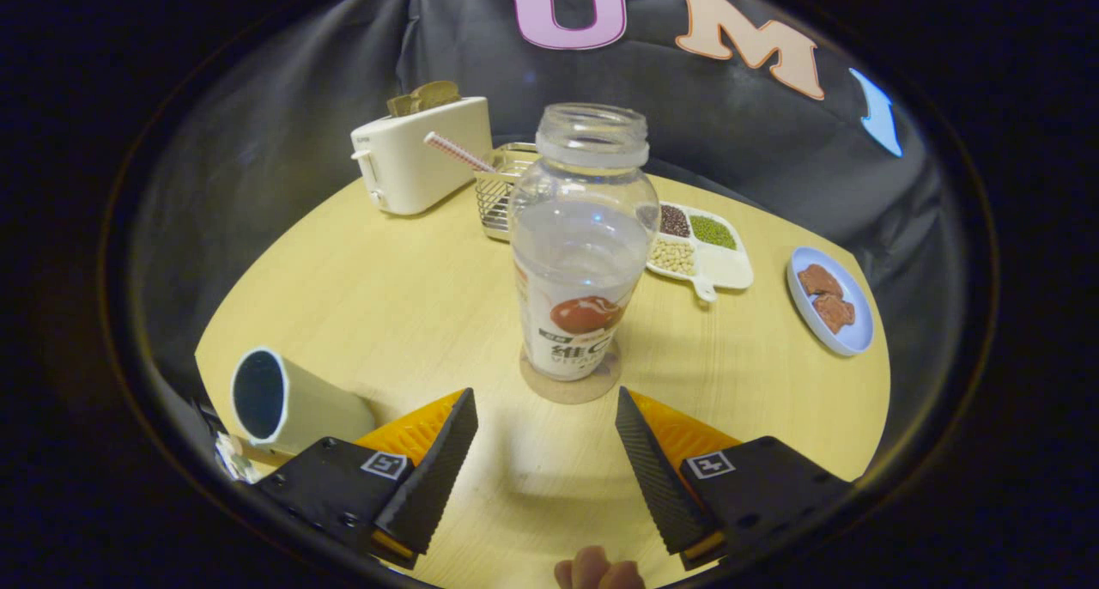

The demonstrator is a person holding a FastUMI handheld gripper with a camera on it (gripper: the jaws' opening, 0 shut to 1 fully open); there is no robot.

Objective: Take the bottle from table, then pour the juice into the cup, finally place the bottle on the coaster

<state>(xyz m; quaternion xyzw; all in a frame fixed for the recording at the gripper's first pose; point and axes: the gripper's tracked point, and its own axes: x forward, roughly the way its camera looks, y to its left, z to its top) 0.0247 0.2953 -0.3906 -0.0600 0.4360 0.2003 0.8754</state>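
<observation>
The gripper [545,452] is wide open w/ nothing in it. The bottle [582,245] stands up on the round coaster [569,386], just ahead of the fingers, no cap on. The cup [288,400] sits by the left finger. A toaster [421,153] is far back on the table [378,297].

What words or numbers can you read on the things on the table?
Bottle label: big characters, cut off by the curve, not readable.
Toaster: tiny mark, too small to read.
Gripper, open, just short of the bottle: square code tags on the fingers, no words.
</observation>
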